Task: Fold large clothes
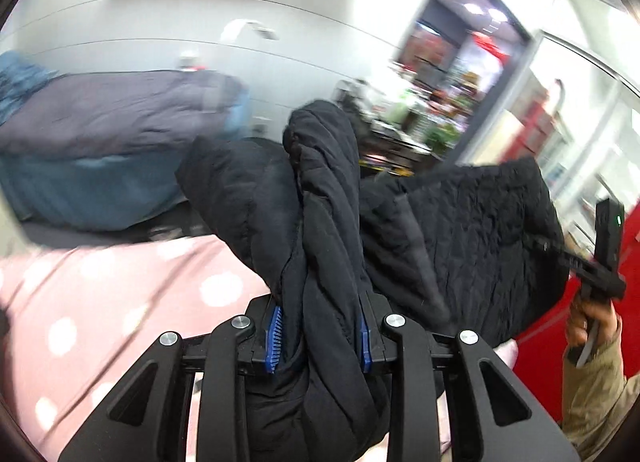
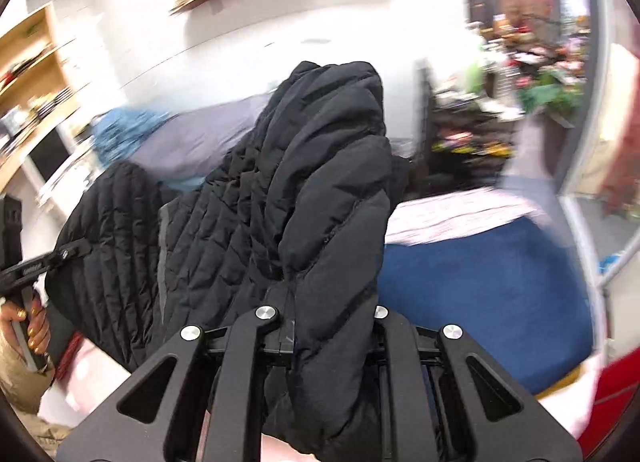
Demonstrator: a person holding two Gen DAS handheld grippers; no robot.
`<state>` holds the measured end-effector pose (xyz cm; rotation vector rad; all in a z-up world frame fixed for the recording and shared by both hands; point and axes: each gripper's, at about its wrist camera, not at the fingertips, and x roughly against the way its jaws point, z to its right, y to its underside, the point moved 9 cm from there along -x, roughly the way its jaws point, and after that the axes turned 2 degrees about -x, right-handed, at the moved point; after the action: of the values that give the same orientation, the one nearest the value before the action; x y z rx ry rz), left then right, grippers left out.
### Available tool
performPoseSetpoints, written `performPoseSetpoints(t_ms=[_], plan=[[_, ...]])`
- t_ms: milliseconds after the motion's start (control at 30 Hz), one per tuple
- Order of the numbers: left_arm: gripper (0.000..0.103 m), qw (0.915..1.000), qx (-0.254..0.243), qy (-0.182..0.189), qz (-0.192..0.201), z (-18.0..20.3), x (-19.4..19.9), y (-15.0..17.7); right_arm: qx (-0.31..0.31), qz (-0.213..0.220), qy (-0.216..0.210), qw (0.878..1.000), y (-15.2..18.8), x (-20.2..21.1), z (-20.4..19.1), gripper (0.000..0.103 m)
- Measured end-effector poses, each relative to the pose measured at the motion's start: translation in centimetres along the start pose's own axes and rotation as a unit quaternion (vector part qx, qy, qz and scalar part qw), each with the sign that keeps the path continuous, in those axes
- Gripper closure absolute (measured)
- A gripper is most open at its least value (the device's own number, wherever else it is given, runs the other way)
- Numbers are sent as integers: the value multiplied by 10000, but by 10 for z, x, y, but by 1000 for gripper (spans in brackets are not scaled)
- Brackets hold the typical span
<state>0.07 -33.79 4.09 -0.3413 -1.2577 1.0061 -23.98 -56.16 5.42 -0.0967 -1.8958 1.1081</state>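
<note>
Bright indoor light, blown-out white walls, background motion-blurred, fisheye edges vignetted.

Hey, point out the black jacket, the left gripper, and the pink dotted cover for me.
Jacket (image 1: pixel 472 229): left wrist view, on the quilted panel right of the gripper.
Left gripper (image 1: pixel 320 336): left wrist view, midway between the blue-padded fingers clamping the fabric.
Pink cover (image 1: pixel 100 302): left wrist view, on bare dotted cloth at the left.

Pink dotted bed (image 1: pixel 100 302) w/ black jacket (image 1: pixel 460 229) hem on it.
</note>
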Motion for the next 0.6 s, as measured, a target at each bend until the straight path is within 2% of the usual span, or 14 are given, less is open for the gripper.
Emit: performPoseSetpoints(t_ms=[100, 200, 267, 300, 367, 433, 467, 500, 533, 600], plan=[[75, 9981, -96, 491, -364, 45, -59, 0, -264, 28, 682, 9973, -24, 9, 78, 88], [75, 9919, -70, 804, -981, 75, -128, 24, -788, -170, 1288, 9884, -30, 1, 152, 86], [75, 9860, 20, 773, -1475, 83, -174, 52, -1272, -417, 1558, 9787, -17, -16, 193, 84], [75, 9829, 78, 731, -1691, 82, -190, 65, -1507, -683, 1744, 9707, -1, -32, 217, 81], [75, 9803, -99, 232, -1961, 73, -220, 92, -1807, -934, 1995, 9585, 25, -54, 244, 76], [72, 9777, -11, 129, -2098, 58, -234, 109, -1889, -852, 2388, 9487, 49, -70, 270, 59], [69, 9747, 274, 201, -2211, 46, -240, 117, -1909, -798, 2515, 9455, 56, -75, 278, 38], [67, 9726, 469, 274, -2259, 38, -242, 118, -1938, -755, 2559, 9441, 60, -78, 283, 28], [64, 9714, 584, 317, -2279, 34, -245, 117, -1932, -684, 2559, 9447, 63, -84, 284, 27], [55, 9713, 619, 274, -2278, 28, -247, 117, -1650, -581, 2786, 9443, 63, -93, 281, 18]])
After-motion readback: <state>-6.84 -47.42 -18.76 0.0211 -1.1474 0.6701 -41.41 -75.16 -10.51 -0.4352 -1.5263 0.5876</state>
